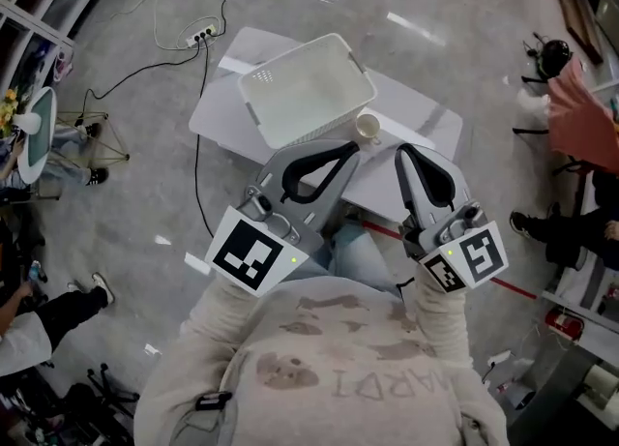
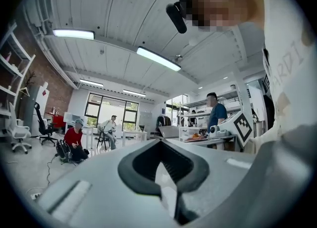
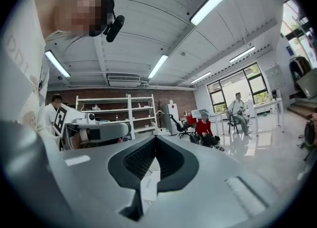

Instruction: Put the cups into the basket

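Note:
A white plastic basket stands empty on a white table. One pale cup sits on the table just right of the basket's near corner. My left gripper is held close to my chest, its tips near the table's front edge, below the basket. My right gripper is beside it, just right of the cup. Both have their jaws shut with nothing between them. The left gripper view shows the left gripper pointing up at the ceiling and room. The right gripper points the same way.
A power strip with cables lies on the floor behind the table. People's legs show at the left and right edges of the head view. A person in red sits on the floor, with others at desks and shelving beyond.

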Available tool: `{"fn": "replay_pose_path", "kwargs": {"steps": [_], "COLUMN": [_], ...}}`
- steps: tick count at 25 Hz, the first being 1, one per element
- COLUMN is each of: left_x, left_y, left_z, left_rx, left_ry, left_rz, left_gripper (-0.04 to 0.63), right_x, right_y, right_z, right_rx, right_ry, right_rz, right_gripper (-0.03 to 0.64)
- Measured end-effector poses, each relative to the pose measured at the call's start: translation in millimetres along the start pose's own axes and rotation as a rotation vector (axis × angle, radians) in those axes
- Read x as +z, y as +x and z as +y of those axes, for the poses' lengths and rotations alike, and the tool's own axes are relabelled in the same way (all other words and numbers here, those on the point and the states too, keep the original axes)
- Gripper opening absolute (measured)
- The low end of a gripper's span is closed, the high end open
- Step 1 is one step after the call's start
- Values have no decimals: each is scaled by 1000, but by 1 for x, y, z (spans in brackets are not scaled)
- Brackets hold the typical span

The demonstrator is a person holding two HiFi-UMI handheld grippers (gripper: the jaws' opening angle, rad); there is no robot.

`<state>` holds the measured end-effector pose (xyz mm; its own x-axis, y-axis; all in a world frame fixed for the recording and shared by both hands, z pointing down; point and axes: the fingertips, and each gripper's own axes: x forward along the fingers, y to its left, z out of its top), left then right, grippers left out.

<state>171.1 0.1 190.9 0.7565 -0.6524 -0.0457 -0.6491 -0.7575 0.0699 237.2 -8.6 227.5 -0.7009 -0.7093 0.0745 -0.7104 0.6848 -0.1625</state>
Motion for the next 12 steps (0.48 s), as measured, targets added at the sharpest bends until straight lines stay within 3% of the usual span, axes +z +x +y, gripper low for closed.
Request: {"fn": "replay_pose_path", "kwargs": {"steps": [12], "left_x": [-12], "left_y": [54], "left_z": [35], "left_rx": [186], "left_ry": [20], "left_rz": [19], "left_gripper": [0], "right_x": [-64], "right_y": [52], "right_z": [-115], "right_rx": [99], "right_ry": [25], "right_rz": [215], "right_gripper": [29]}}
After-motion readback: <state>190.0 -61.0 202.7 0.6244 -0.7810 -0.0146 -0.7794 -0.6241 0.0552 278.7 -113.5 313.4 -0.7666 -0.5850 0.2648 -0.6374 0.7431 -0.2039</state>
